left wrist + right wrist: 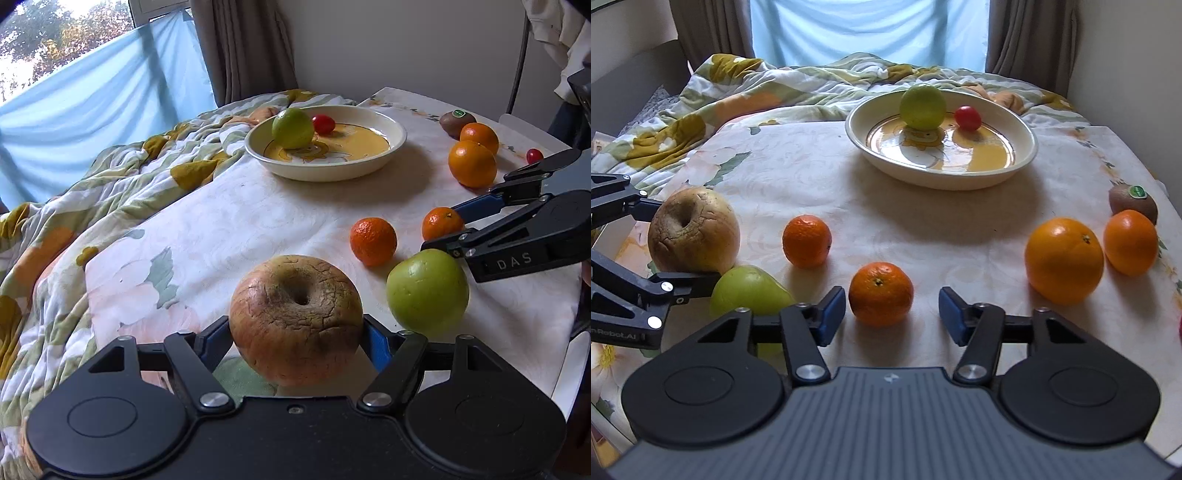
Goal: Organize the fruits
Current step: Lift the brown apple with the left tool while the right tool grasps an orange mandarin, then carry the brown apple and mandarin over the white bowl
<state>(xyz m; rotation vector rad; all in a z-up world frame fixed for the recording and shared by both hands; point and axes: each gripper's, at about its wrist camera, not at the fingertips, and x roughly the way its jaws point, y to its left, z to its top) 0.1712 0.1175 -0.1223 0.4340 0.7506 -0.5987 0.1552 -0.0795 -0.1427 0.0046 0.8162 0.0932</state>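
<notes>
My left gripper (297, 332) is shut on a wrinkled brownish apple (297, 319), also seen at the left of the right wrist view (692, 230), just above the cloth. A green apple (426, 291) lies beside it. My right gripper (892, 314) is open, its fingers either side of a small mandarin (881, 293). A cream bowl (1027, 147) at the back holds a green apple (923, 107) and a cherry tomato (967, 118). Another mandarin (807, 242), a large orange (1063, 260), a smaller orange (1130, 243) and a kiwi (1132, 203) lie on the cloth.
The table carries a pale floral cloth (798, 177). A crumpled floral quilt (74, 206) lies along its left and far sides. A cherry tomato (534, 156) sits near the table's right edge. Curtains (243, 48) and a blue sheet (92, 96) hang behind.
</notes>
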